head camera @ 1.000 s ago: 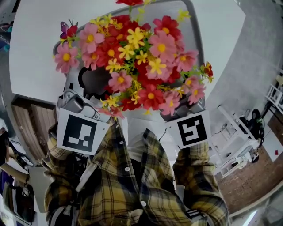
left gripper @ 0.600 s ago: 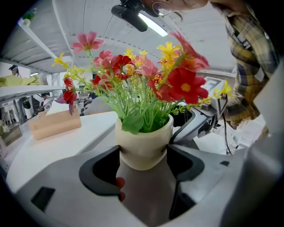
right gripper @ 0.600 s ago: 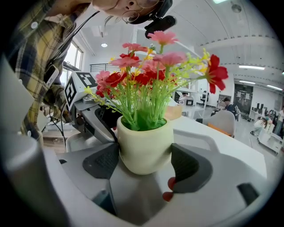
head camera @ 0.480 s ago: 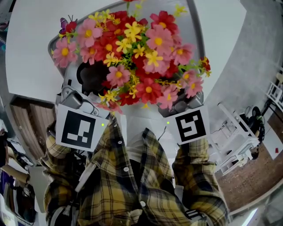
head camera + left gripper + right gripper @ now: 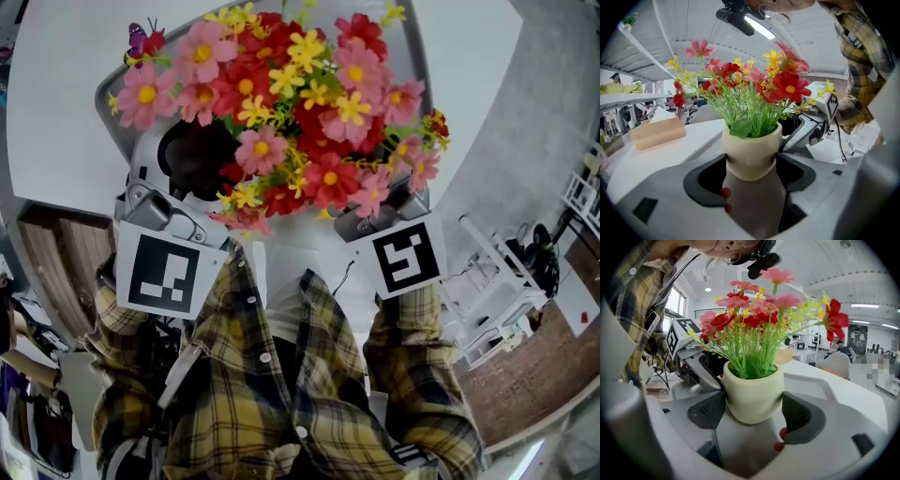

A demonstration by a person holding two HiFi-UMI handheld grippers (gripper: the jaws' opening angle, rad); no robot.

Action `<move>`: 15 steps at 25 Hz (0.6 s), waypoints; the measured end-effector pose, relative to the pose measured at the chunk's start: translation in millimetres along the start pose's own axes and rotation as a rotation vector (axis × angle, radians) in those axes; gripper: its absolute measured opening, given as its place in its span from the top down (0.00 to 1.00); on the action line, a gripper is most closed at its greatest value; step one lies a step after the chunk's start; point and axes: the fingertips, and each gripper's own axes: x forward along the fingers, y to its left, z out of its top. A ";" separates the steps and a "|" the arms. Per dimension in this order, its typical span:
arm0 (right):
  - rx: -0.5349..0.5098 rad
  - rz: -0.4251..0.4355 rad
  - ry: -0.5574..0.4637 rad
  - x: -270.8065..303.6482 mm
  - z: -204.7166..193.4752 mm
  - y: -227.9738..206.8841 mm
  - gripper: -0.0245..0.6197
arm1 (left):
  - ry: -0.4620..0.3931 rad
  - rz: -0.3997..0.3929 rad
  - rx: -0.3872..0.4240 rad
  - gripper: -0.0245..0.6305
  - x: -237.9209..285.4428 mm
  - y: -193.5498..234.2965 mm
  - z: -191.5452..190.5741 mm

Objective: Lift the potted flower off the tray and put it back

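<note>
Cream pot [image 5: 754,392] of pink, red, yellow flowers [image 5: 281,112] (green stems) sits clamped by left gripper [image 5: 752,163] and right gripper [image 5: 753,404].

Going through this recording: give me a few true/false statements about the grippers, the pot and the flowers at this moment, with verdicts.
1. The left gripper and the right gripper each have their jaws closed on the pot, from opposite sides. True.
2. The pot is dark brown. False: it is pale cream.
3. The flowers are all white. False: they are red, pink and yellow on green stems.
4. A small butterfly ornament sits at the edge of the flowers. True.
5. The person wears a plaid shirt. True.
</note>
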 end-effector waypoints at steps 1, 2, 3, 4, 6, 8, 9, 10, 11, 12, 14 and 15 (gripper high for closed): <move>0.002 0.000 0.002 -0.4 0.0 0.0 0.41 | -0.004 0.001 0.000 0.47 -0.5 0.0 0.1; 0.004 0.000 0.004 -0.8 0.0 -0.2 0.41 | -0.006 0.003 -0.001 0.47 -1.0 0.2 -0.1; 0.006 -0.003 0.005 -1.1 0.0 -0.7 0.41 | -0.008 0.006 -0.003 0.47 -1.3 0.4 -0.5; 0.007 -0.007 0.006 -1.2 -0.2 -1.3 0.41 | -0.009 0.011 -0.006 0.47 -1.4 0.7 -1.2; 0.003 -0.016 0.012 -1.5 -1.9 -2.6 0.41 | -0.007 0.020 -0.007 0.47 -1.0 0.9 -2.8; -0.009 -0.024 0.027 -2.7 -4.5 -4.2 0.41 | -0.005 0.030 -0.001 0.47 -0.9 1.3 -3.6; -0.012 -0.027 0.035 -4.0 -5.4 -5.0 0.41 | -0.004 0.036 0.004 0.47 -1.3 1.7 -3.6; -0.013 -0.031 0.040 -5.9 -5.8 -6.0 0.41 | -0.003 0.041 0.007 0.47 -2.2 2.2 -3.3; -0.010 -0.035 0.042 -8.4 -5.5 -7.1 0.41 | -0.003 0.046 0.011 0.47 -3.6 3.0 -2.7; -0.004 -0.041 0.041 -11.4 -4.9 -8.3 0.41 | -0.004 0.051 0.016 0.47 -5.7 4.0 -1.9; 0.004 -0.053 0.035 -18.2 -3.2 -10.7 0.41 | -0.008 0.059 0.018 0.47 -11.5 6.8 -0.2; 0.006 -0.060 0.031 -21.7 -2.0 -11.8 0.41 | -0.011 0.062 0.015 0.47 -15.3 8.1 0.7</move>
